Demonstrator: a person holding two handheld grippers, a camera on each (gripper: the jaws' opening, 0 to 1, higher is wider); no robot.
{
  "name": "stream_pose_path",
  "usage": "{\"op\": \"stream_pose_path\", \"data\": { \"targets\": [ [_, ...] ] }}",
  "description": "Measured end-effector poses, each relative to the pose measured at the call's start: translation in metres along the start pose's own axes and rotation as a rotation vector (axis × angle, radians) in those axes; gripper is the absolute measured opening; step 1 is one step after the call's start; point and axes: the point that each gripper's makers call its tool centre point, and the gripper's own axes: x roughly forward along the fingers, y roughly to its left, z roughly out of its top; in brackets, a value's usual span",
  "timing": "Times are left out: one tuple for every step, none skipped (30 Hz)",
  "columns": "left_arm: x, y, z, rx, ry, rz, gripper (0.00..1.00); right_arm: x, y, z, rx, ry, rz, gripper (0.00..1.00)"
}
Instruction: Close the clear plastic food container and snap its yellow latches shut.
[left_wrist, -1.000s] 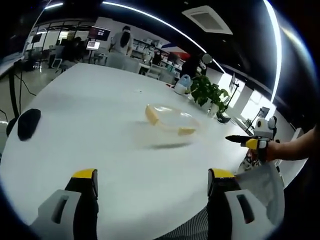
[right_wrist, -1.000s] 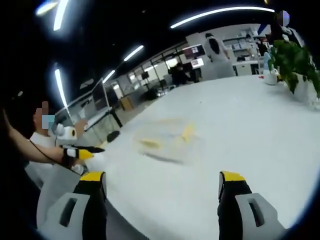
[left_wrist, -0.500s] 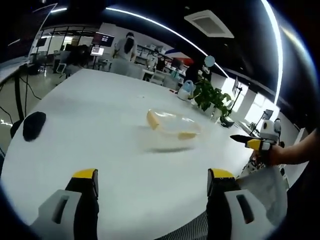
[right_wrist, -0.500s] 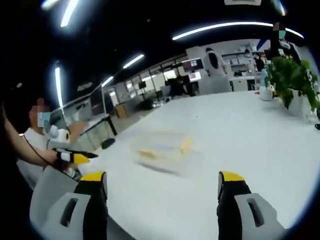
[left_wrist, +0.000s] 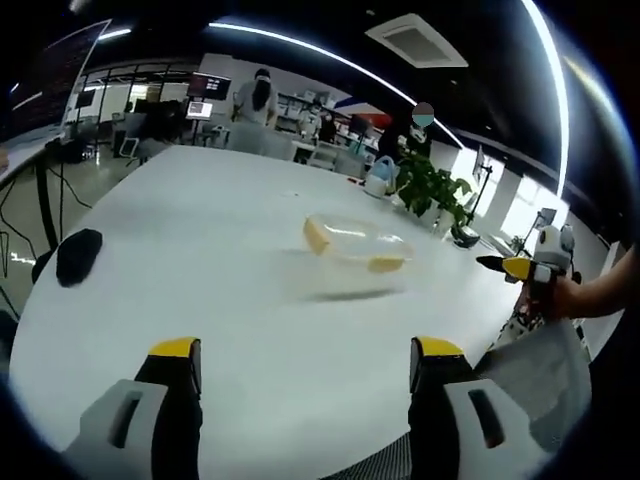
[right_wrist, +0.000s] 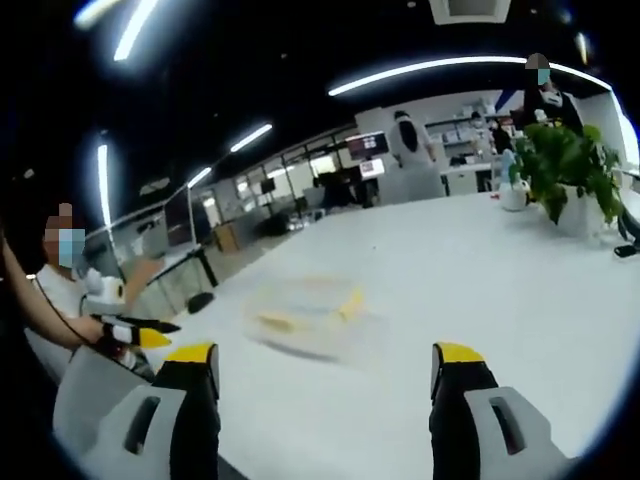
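Clear plastic container (left_wrist: 355, 245) lies on the white table (left_wrist: 200, 260), well ahead of both spread-jawed, empty tools.

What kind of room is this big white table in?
Probably an open-plan office: beyond the white table stand desks with computer monitors, long strip lights cross the dark ceiling, and a potted plant sits nearby.

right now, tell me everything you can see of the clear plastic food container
The clear plastic food container sits alone on the white table, out ahead of both open grippers, with nothing touching it. It looks shallow and see-through, with a yellow latch at one end and another at the opposite end. In the right gripper view it is blurred, so whether the lid is fully seated or the latches are snapped cannot be told.
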Motion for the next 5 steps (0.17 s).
{"op": "stream_pose_path", "data": {
  "targets": [
    [0.0006,0.0006,0.0002,0.0,-0.001,-0.001,0.87,0.0003,-0.0001,0.0,-0.005,0.001,-0.001,0.88],
    [0.001,0.0016,0.0001,0.0,-0.001,0.0,0.87,0.0008,-0.0001,-0.0005,-0.007,0.004,-0.001,0.88],
    [0.0006,0.0016,0.001,0.0,-0.004,0.003,0.88,0.0011,0.0011,0.0001,-0.005,0.003,0.002,0.88],
    [0.0004,0.0014,0.0013,0.0,-0.006,0.003,0.88,0.0022,0.0012,-0.0024,-0.004,0.014,0.002,0.87],
    [0.0004,0.0017,0.0013,0.002,-0.006,0.006,0.9,0.0024,0.0003,-0.0056,-0.01,0.03,-0.002,0.87]
  ]
}}
